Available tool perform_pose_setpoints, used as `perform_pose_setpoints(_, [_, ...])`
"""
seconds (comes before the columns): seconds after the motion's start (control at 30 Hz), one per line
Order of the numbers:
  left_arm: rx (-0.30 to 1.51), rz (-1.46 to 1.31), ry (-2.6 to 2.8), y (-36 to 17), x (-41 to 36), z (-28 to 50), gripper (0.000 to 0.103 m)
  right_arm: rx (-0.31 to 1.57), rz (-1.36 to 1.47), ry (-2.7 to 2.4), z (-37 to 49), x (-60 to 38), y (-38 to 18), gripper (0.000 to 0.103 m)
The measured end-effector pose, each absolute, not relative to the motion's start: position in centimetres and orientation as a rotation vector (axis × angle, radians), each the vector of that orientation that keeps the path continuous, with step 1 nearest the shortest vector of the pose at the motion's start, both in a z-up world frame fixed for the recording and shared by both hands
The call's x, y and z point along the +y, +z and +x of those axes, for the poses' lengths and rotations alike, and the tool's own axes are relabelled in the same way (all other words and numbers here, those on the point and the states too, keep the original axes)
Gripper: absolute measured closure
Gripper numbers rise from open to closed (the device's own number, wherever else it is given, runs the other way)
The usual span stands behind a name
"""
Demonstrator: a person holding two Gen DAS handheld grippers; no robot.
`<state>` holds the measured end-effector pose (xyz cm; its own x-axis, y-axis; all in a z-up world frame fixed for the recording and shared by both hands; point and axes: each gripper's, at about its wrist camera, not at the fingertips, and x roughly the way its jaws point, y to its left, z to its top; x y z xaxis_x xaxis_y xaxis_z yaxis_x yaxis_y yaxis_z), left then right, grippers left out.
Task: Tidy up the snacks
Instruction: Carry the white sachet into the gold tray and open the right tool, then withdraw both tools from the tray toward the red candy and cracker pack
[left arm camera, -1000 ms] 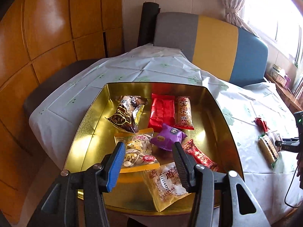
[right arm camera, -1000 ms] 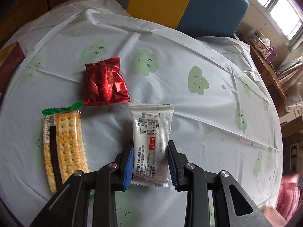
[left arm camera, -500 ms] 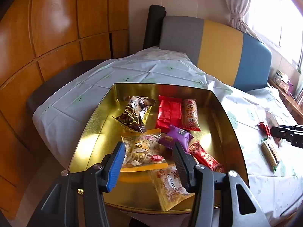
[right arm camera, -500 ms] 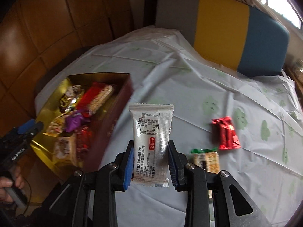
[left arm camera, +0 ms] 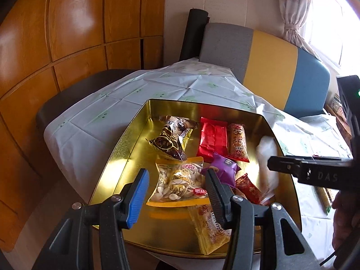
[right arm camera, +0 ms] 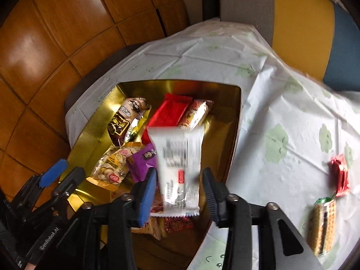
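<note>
A gold tray [left arm camera: 126, 148] [right arm camera: 234, 121] on the table holds several wrapped snacks. My right gripper [right arm camera: 180, 193] is open over the tray's right side. A white snack packet [right arm camera: 180, 166] is blurred between its spread fingers, falling free; it also shows in the left wrist view [left arm camera: 266, 157]. My left gripper [left arm camera: 175, 193] is open and empty above the tray's near edge, over a bag of seeds [left arm camera: 180, 184]. A red packet [right arm camera: 340, 177] and a cracker packet [right arm camera: 322, 225] lie on the tablecloth to the right.
The table has a white tablecloth [right arm camera: 281, 103] with green prints. A grey, yellow and blue chair back [left arm camera: 265, 67] stands behind it. Wooden wall panels [left arm camera: 67, 45] are on the left. The right gripper's body [left arm camera: 315, 173] reaches in from the right.
My right gripper carried the white packet from the tablecloth to over the tray, then opened; the packet is now loose and dropping. My left gripper stayed open near the tray.
</note>
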<state>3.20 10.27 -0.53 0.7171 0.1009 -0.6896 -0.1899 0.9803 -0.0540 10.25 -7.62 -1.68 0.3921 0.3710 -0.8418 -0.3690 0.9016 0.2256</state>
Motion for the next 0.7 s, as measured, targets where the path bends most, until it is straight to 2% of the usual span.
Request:
perform_pose_setpoints(0.53, [0.763, -0.111, 0.155, -0.9, 9.8, 3.1, 0.051, 1.014, -0.002, 0.396, 8.6, -13.9, -0.8, 0.059])
perform_pose_setpoints(0.7, [0.762, -0.1, 0.144, -0.9, 9.5, 3.1, 0.051, 1.006, -0.011, 0.312, 8.2, -17.8, -0.6, 0.055])
